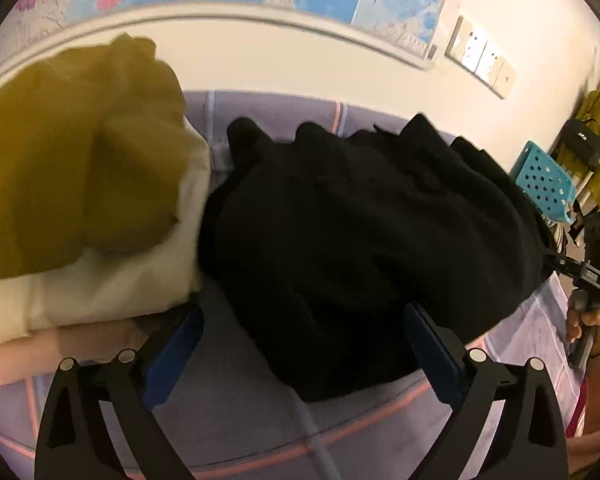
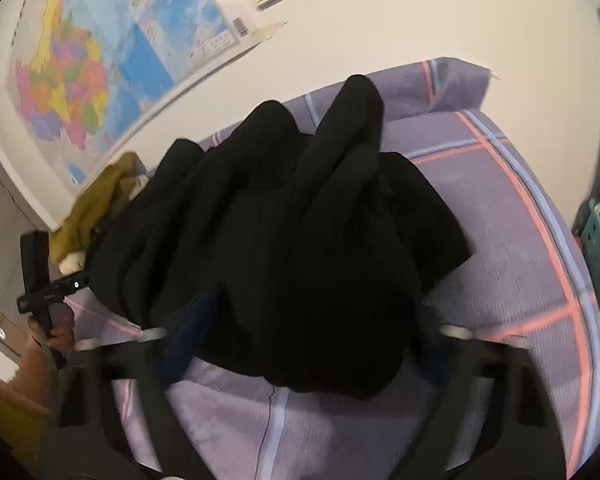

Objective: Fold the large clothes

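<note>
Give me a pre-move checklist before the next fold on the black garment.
1. Left gripper open: ok, fingers wide apart.
2. Right gripper open: ok, though blurred.
3. Black garment flat: not ok, bunched in a heap on the bedsheet.
4. Fabric between the jaws: cannot tell; its near edge lies between both pairs of fingers, none pinched.
5. Clear of the folded stack: not ok, garment touches the stack's right side.
6. Free sheet to spread on: ok, bare sheet on the garment's right in the right wrist view.
</note>
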`<state>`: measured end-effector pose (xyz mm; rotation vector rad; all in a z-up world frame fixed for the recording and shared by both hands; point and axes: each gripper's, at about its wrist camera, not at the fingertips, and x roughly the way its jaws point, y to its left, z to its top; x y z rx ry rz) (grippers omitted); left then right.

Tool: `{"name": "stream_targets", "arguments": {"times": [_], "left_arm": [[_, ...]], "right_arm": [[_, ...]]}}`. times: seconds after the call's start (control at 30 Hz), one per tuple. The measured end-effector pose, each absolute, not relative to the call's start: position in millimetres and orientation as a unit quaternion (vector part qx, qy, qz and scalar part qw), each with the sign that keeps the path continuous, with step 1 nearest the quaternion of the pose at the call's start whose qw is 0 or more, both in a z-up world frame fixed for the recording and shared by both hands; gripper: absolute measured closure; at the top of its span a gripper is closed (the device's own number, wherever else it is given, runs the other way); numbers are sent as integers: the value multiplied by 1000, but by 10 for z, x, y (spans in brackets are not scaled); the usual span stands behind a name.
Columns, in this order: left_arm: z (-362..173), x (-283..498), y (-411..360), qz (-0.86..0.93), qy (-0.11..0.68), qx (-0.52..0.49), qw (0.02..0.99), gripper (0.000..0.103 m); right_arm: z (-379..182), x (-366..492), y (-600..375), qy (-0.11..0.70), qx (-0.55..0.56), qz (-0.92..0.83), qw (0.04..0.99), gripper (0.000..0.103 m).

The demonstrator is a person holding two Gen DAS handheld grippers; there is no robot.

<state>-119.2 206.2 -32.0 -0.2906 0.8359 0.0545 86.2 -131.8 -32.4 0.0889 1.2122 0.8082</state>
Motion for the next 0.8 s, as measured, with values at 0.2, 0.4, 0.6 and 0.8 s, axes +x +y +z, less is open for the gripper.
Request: {"name": "stream_targets", "arguments": {"times": [0.2,0.4,0.6,0.8], "left_arm": [[-81,-1298,1915,-26,393,-157,905,77],[286,-1779,1747,-106,390,-154,902,78],[-129,-1826,1873,-116,429,-208,871,73],[-45,-1793,1848,-54,427,-163,888,45]], "right_arm": [[119,873,-1415,540,94,417,725,74],[1071,663,-1590,478,80,467,740,78],[293,855,-2117,576,62,342,740,72],[178,813,-2288,576,52,280,767,35]]}}
